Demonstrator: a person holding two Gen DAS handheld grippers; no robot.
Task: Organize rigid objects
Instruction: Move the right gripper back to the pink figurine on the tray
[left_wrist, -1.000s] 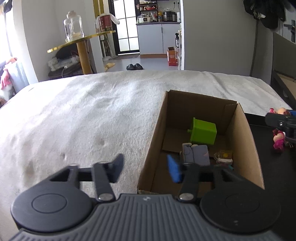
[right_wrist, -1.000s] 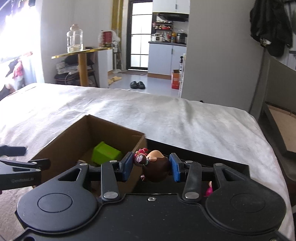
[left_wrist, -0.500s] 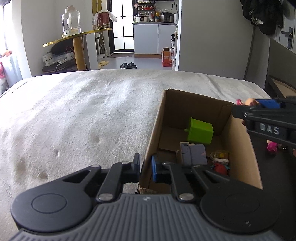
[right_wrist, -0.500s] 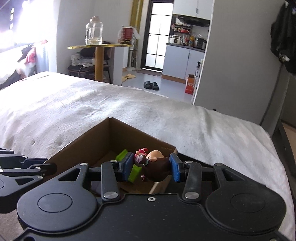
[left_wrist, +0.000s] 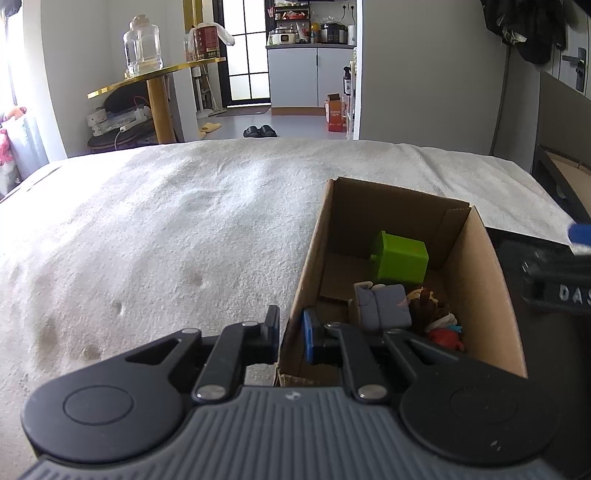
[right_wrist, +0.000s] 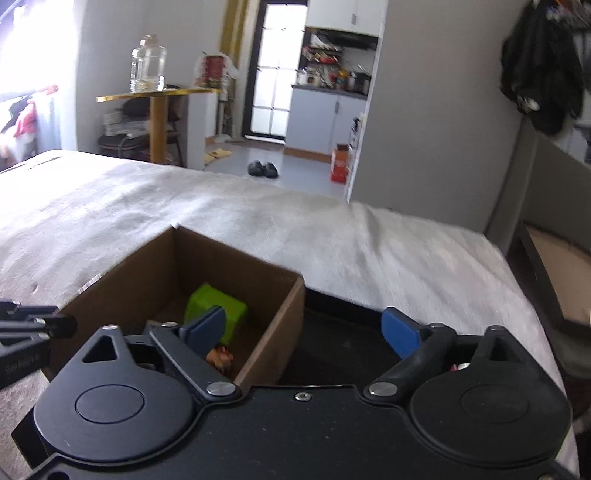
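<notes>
Box (left_wrist: 476, 295) lower right: light, stiff cardboard; your left claw (left_wrist: 290, 334) pinches its near wall. Right claw (right_wrist: 303, 330) wide, empty.

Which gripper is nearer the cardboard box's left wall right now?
Left. The left gripper is clamped on the cardboard box at that wall's near end; the right gripper is open above the opposite wall.

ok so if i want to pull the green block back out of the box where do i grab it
Grip the green block across its two flat opposite side faces, coming straight down from above. It sits at the far end of the cardboard box, whose walls block any sideways approach, and only its top is open. The small stub on its left side looks too slight to hold.
</notes>
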